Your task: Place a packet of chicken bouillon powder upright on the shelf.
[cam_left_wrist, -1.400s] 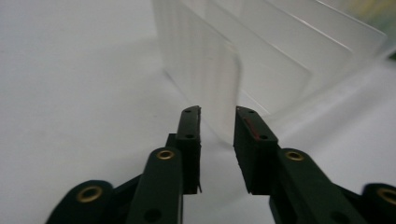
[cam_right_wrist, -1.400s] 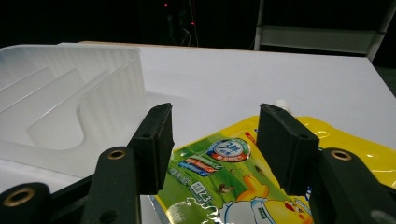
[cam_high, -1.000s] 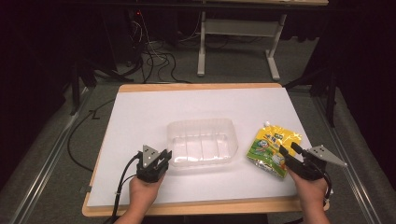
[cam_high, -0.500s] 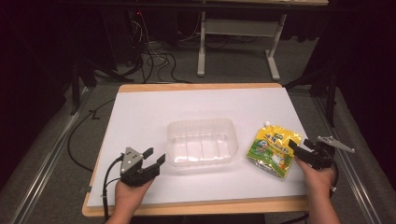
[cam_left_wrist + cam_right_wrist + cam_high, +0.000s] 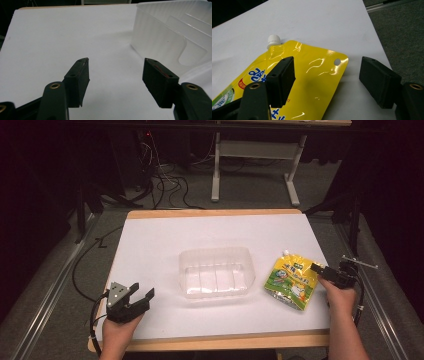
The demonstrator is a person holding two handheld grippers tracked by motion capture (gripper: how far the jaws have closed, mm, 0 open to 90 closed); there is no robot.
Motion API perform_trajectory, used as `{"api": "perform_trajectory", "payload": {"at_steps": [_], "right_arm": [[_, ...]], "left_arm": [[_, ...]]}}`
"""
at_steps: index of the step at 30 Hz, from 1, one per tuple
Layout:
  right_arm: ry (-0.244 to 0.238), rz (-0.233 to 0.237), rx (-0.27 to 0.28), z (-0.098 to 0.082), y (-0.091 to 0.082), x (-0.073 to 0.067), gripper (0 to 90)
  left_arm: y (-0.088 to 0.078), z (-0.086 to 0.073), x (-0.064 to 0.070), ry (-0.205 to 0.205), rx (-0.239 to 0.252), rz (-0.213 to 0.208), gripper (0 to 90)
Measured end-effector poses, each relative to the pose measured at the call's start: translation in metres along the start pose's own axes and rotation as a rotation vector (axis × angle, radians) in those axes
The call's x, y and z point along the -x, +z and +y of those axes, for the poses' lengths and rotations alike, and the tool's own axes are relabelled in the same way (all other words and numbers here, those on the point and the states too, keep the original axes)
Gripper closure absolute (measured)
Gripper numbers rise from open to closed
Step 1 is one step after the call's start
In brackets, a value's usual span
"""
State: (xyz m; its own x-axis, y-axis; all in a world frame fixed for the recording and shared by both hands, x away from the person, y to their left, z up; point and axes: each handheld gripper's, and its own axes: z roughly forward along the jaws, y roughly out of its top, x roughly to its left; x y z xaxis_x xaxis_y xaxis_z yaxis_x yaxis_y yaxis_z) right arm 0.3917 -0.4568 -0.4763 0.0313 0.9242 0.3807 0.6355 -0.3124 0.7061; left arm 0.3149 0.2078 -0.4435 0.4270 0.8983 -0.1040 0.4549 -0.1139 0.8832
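The right gripper view showed the right gripper (image 5: pixel 327 82) spread wide and empty over the top corner of the yellow spouted pouch (image 5: pixel 307 82), lying flat beside the clear tray (image 5: pixel 216 272); glossy and floppy, it looked best pinched at that edge, while the left gripper (image 5: pixel 116 80) gaped empty.

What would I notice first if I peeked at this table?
The bright yellow pouch with a white cap, lying flat on the white table toward its right edge, with the open right gripper at its edge. Next, the empty clear plastic tray in the middle. The left gripper waits open near the front left corner.
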Motion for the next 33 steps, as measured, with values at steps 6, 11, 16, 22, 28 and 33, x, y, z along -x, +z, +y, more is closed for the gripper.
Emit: {"api": "perform_trajectory", "payload": {"at_steps": [6,11,16,22,28,33], "right_arm": [[0.051,0.168,0.033,-0.002,-0.001,-0.003,47.8],[0.000,0.234,0.042,-0.004,-0.010,-0.015,55.0],[0.069,0.203,-0.078,-0.007,0.003,-0.004,48.4],[0.038,0.217,-0.121,-0.007,0.007,-0.007,69.2],[-0.057,0.196,-0.011,-0.008,-0.014,-0.021,90.0],[-0.086,0.215,0.070,-0.007,-0.034,-0.031,90.0]], "left_arm": [[0.003,-0.001,0.003,0.011,-0.008,-0.016,38.6],[0.008,-0.002,0.008,0.025,-0.026,-0.035,38.6],[0.012,-0.002,0.013,0.036,-0.034,-0.051,38.4],[0.011,-0.002,0.013,0.032,-0.033,-0.057,38.8],[0.014,0.004,0.009,-0.019,-0.016,-0.068,41.7],[0.019,0.009,0.008,-0.045,-0.009,-0.088,41.9]]}}
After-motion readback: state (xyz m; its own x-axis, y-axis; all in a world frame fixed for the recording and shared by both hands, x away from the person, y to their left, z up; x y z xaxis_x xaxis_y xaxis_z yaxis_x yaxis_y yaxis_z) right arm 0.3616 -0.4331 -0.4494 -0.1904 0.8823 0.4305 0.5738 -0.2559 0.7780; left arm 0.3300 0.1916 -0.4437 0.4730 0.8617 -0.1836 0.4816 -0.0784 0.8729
